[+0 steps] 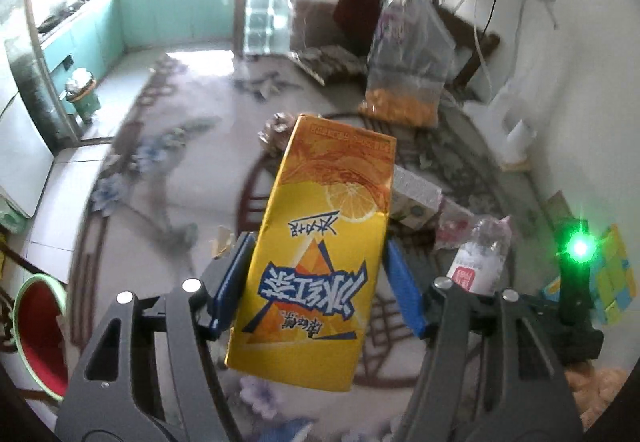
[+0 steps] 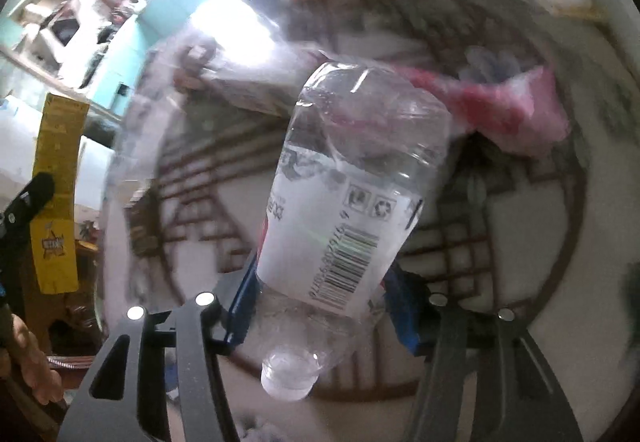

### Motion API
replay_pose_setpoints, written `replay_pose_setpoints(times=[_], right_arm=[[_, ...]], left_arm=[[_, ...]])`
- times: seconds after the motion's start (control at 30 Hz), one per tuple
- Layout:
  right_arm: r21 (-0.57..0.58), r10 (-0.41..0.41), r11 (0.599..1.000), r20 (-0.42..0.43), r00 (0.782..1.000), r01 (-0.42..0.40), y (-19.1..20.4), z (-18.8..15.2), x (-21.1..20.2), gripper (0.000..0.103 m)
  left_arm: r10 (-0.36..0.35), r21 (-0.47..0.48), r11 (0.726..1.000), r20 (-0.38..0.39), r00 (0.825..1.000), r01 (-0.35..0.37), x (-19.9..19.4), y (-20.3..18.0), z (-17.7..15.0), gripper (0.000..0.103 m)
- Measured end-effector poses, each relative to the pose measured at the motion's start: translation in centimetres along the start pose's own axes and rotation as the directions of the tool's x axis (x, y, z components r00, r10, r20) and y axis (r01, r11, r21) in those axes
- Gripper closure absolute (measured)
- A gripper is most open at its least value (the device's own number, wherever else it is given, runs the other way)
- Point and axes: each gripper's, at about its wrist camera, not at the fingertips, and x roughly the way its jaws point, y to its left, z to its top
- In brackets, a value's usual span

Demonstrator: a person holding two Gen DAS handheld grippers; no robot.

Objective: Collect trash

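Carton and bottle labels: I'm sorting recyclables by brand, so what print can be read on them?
Carton: "冰红茶", upside down; the small print is blurred.
Bottle: a barcode starting "6 9", remaining digits unclear; two small recycling signs; other lettering is blurred.

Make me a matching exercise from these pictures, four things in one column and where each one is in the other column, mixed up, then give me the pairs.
Things:
1. yellow carton
2. clear bottle
3. pink bag
4. red bin

Places:
A. lying on the rug
B. between the right gripper's blue pads
C. low at the left edge of the left wrist view
D. between the left gripper's blue pads

Pairs: 1-D, 2-B, 3-A, 4-C
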Motion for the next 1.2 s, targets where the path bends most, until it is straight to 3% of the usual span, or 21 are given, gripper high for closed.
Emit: replay_pose_setpoints(times=[0.27,0.6,0.87,1.2], right_arm=[[-0.149,0.112,0.985,0.180,0.977,-0.086,6.1,-1.4,-7.8,0.048],[-0.284,0.152,0.956,0.292,0.944,-0.066,11.2,-3.3,-11.4,0.047],[-0.355,0.177,0.931,0.243,0.954,-0.082,13.4,-3.9,-10.0,0.047],[-0.451,0.209,0.886,0.185,0.960,-0.106,17.5,-5.0,-7.5,0.047]], left_arm=[[0.069,-0.064,0.996,0.093,0.993,-0.063,-7.0,0.7,-2.1,0.040],[0.119,-0.121,0.987,0.145,0.982,-0.102,-11.4,2.8,-4.4,0.040],[0.184,-0.204,0.967,0.150,0.971,-0.152,-13.7,5.5,-6.5,0.043],[0.273,-0.329,0.919,0.138,0.952,-0.216,-16.3,9.6,-9.5,0.050]])
